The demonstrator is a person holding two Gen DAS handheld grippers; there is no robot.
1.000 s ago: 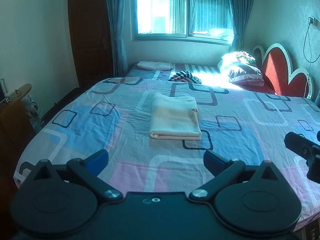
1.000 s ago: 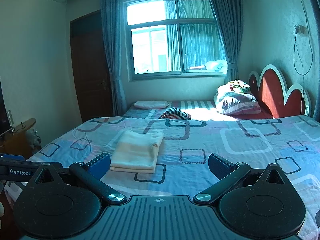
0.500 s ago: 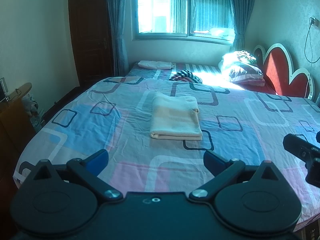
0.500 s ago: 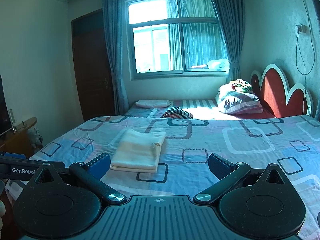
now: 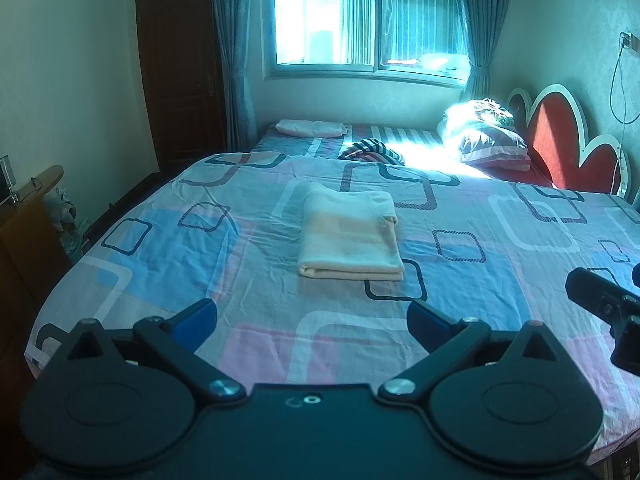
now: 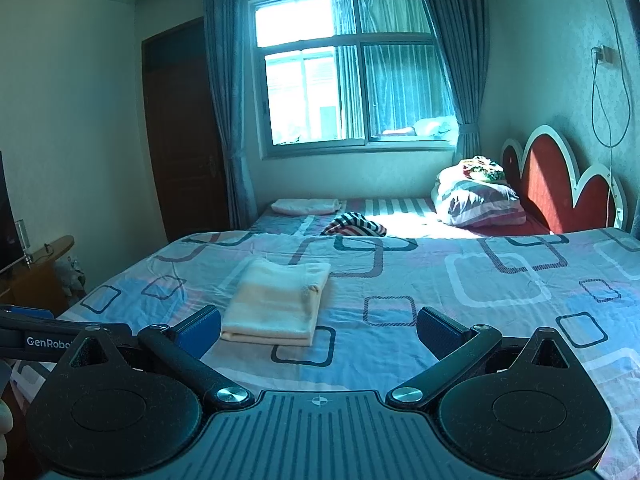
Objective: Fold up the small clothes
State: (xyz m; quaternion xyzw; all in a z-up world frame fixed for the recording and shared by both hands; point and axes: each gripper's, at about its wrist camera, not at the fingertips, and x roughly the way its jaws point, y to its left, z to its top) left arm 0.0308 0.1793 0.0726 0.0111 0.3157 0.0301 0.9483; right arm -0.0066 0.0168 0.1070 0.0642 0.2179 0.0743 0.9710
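Bedroom walls are pale, with a curtained window (image 6: 352,68) and a dark wooden door (image 6: 184,128) behind. I see a wide bed with a pink, blue and white squared sheet (image 5: 460,216), a red scalloped headboard (image 6: 556,184) and a striped pillow (image 6: 480,204). My cream folded garment (image 5: 350,236) lies flat mid-bed, untouched. My left gripper (image 5: 312,316) and right gripper (image 6: 318,326) hover above the near edge, both spread wide, empty.
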